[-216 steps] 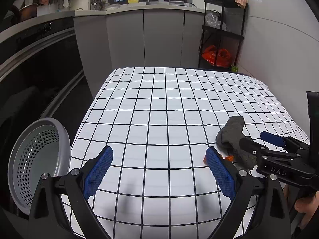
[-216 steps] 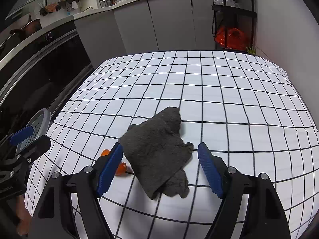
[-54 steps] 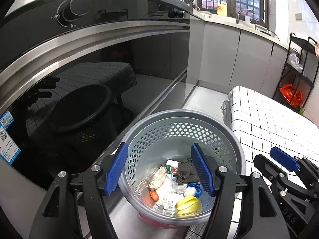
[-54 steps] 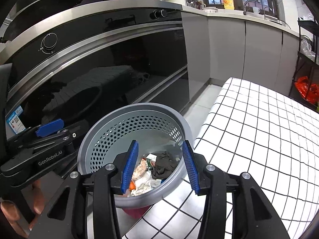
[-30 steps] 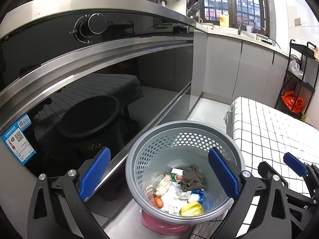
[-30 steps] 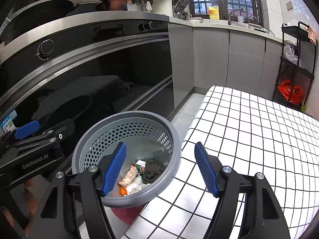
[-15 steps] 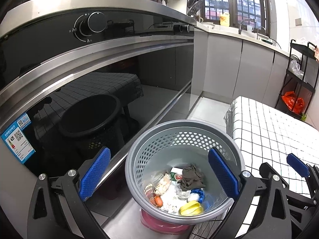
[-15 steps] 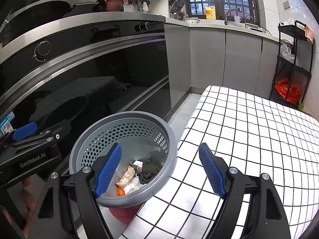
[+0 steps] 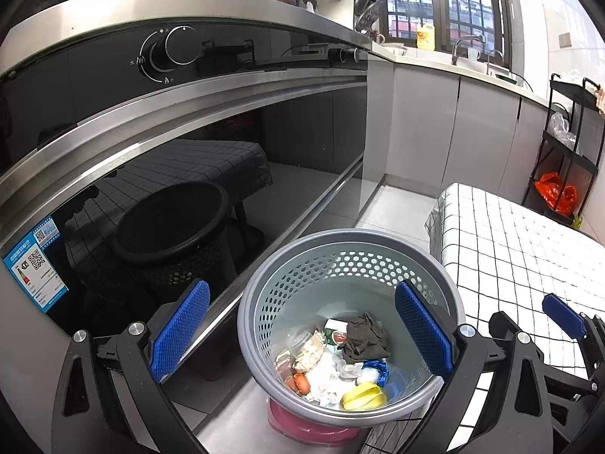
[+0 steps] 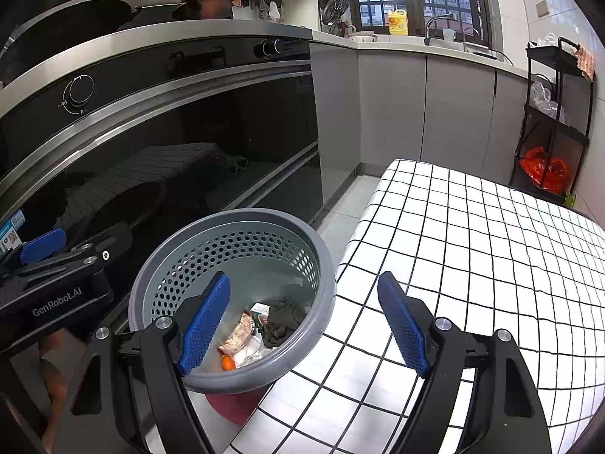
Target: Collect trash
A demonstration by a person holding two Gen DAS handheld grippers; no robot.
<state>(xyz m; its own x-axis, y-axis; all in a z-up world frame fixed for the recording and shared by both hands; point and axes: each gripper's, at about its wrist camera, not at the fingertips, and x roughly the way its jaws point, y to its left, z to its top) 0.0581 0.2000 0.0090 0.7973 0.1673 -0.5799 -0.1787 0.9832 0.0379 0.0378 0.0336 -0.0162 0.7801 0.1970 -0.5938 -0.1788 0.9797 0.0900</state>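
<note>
Gone from the checked tablecloth [image 10: 472,249] is the dark grey rag [image 9: 365,336], which lay there between the right gripper's pads some seconds back; it now sits crumpled in the grey perforated basket [image 9: 342,261], and both grippers look down at the basket instead of the table. Within the last second the right gripper's jaws have been opening a little further, with nothing between them.

The rag is a small, wrinkled, dark lump resting on top of the other trash: crinkled clear wrappers [image 9: 308,348], white crumpled paper [image 9: 325,378], a small orange piece [image 9: 300,382], a yellow scrap [image 9: 363,395], a blue scrap [image 9: 376,369] and a little red-and-green printed carton [image 9: 334,331]. The basket stands on a dark red base [image 10: 234,403] on the floor, just beside the edge of the table and in front of the black glass oven front [image 9: 189,174].

From the left wrist view the rag lies below and between the left gripper [image 9: 298,335] pads, nearer the right-hand pad, well down inside the basket. From the right wrist view it lies between the pads of the right gripper [image 10: 302,325], closer to the left-hand one.

Both grippers stand wide open above the basket, holding nothing and touching nothing.
</note>
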